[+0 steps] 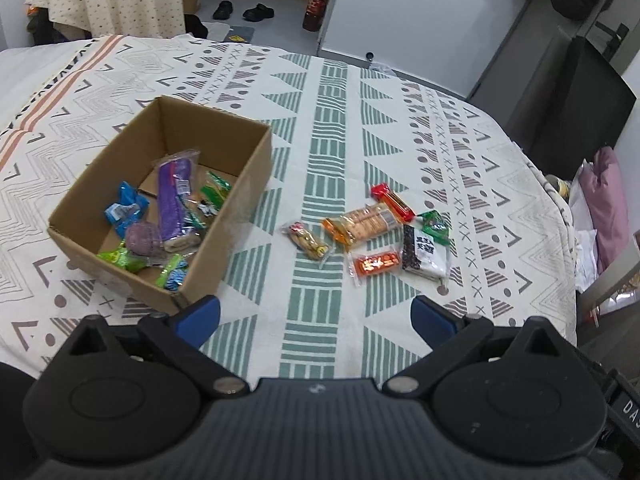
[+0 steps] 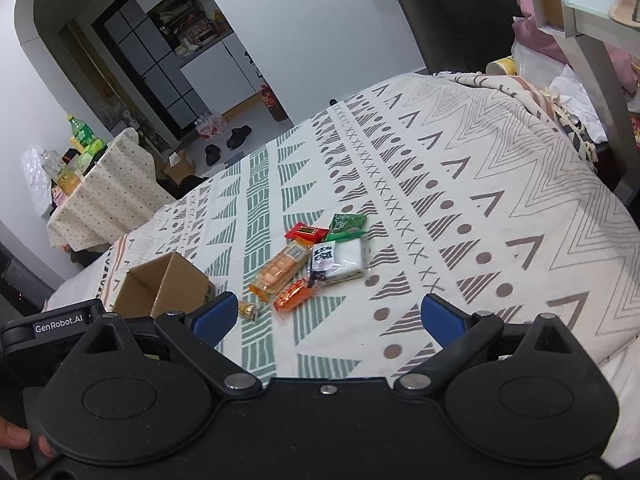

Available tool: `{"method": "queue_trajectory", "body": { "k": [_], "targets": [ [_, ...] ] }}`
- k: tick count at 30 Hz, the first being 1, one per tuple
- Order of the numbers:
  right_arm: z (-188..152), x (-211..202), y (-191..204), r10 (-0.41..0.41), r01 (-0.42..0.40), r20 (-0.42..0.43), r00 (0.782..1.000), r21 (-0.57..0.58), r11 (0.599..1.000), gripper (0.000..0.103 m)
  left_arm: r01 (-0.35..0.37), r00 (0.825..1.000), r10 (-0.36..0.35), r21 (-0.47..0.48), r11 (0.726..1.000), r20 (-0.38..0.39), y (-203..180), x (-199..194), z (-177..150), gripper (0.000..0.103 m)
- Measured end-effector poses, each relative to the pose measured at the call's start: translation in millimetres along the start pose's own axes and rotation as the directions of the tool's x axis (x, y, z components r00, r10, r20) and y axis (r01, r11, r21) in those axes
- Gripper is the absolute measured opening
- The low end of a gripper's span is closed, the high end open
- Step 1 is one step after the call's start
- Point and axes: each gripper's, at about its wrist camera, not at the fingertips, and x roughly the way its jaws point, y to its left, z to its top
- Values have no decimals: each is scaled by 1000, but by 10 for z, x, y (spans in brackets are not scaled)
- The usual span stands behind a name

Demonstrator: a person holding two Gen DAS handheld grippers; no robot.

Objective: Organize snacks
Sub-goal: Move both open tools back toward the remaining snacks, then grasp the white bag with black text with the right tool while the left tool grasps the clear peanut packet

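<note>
A cardboard box [image 1: 240, 184] stands on the patterned tablecloth and holds several snack packets, among them a long purple one [image 1: 174, 196]. To its right lie loose snacks: a cracker pack [image 1: 362, 222], a red bar [image 1: 392, 200], a green packet [image 1: 434, 226], a black-and-white packet [image 1: 424, 254], an orange packet [image 1: 376, 264] and a small clear bag [image 1: 308, 240]. My left gripper [image 1: 316, 316] is open and empty, above the cloth near the box's front corner. My right gripper [image 2: 328, 316] is open and empty, short of the same snack pile [image 2: 316, 264]; the box [image 2: 168, 288] sits at its left.
The tablecloth [image 1: 336, 128] covers a wide table whose right edge drops off near a black chair [image 1: 580, 96] and pink cloth [image 1: 604, 200]. A second covered table [image 2: 104, 192] with bottles stands at the far left. Shoes [image 1: 244, 10] lie on the floor beyond.
</note>
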Motion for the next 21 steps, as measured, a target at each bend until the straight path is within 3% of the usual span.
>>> {"method": "queue_trajectory", "body": {
  "k": [8,21],
  "targets": [
    [-20,230,-128,49,-47,-36,998,57,997,99,2,1000,-3,9,1000,28,-75,119,-17,101],
    [95,709,-278,35,-26,-76,996,110,994,98,9,999,-8,-17,1000,47,-71,647,129,90]
  ]
}}
